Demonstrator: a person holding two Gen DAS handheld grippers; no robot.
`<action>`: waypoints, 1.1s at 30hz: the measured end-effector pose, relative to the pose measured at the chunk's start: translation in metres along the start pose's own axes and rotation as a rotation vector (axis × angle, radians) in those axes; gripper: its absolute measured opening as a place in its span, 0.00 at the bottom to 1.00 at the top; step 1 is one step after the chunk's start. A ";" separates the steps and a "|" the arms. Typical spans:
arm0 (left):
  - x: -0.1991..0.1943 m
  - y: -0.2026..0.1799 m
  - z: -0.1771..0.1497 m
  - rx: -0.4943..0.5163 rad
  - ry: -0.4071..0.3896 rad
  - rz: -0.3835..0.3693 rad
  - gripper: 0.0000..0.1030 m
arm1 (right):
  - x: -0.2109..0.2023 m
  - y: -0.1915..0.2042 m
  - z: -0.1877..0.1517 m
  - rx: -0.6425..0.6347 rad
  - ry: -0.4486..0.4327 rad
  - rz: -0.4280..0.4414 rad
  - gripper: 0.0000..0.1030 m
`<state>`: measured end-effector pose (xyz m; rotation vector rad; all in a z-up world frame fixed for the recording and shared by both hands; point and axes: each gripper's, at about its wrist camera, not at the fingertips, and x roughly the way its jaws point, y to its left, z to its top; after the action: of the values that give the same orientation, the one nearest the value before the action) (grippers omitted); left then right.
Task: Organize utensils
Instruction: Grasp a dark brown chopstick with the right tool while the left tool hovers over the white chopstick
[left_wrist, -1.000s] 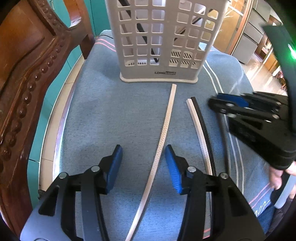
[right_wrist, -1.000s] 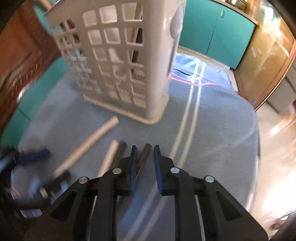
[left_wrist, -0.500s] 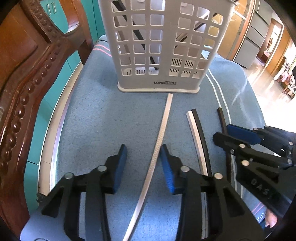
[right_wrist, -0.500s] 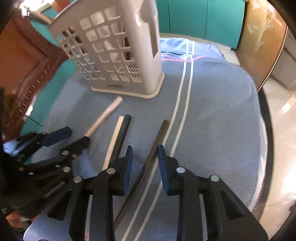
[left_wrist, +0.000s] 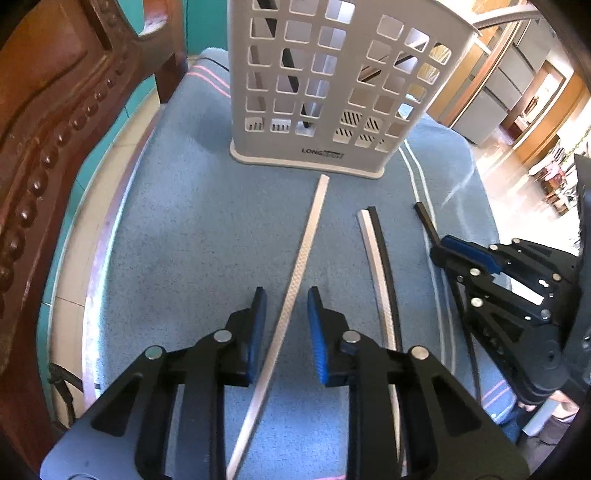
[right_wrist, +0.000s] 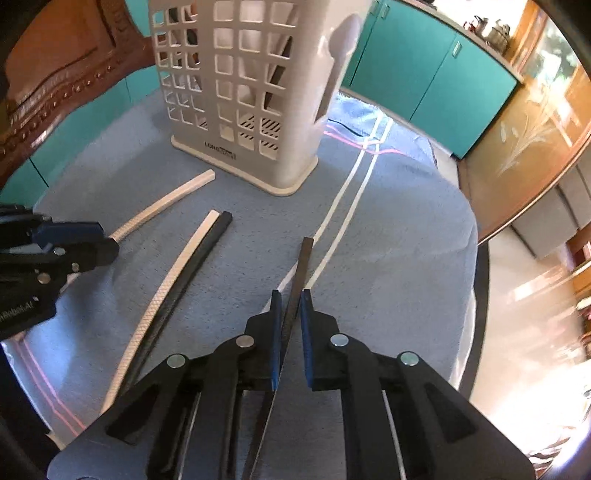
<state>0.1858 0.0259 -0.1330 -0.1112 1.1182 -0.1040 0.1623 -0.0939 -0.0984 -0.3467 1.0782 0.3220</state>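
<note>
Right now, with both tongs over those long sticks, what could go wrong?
The left tongs straddle the white chopstick but stand open; closing off-centre could flick it toward the basket. The right tongs sit narrowly around the dark chopstick far from its tip, so it may swing when lifted. The white-and-black pair lies close by and could be knocked.

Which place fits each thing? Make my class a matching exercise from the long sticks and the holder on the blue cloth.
Things:
1. white textured stick
2. dark brown stick
3. white and black sticks side by side
4. pale plastic lattice holder

Places:
A. upright at the cloth's far end
B. between the right tool's fingers
C. between the left tool's open fingers
D. lying between the two tools

Pairs: 1-C, 2-B, 3-D, 4-A
</note>
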 end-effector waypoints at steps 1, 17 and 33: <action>0.000 -0.001 0.000 0.015 -0.011 0.029 0.23 | 0.001 -0.007 0.001 0.020 0.004 0.014 0.12; 0.011 -0.028 0.012 0.077 -0.037 0.141 0.43 | 0.001 -0.034 0.005 0.174 0.026 0.086 0.20; 0.018 -0.029 0.021 0.074 -0.043 0.158 0.52 | 0.002 -0.008 -0.005 0.104 0.022 0.079 0.23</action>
<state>0.2119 -0.0044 -0.1354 0.0408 1.0751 -0.0023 0.1632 -0.1033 -0.1013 -0.2158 1.1273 0.3316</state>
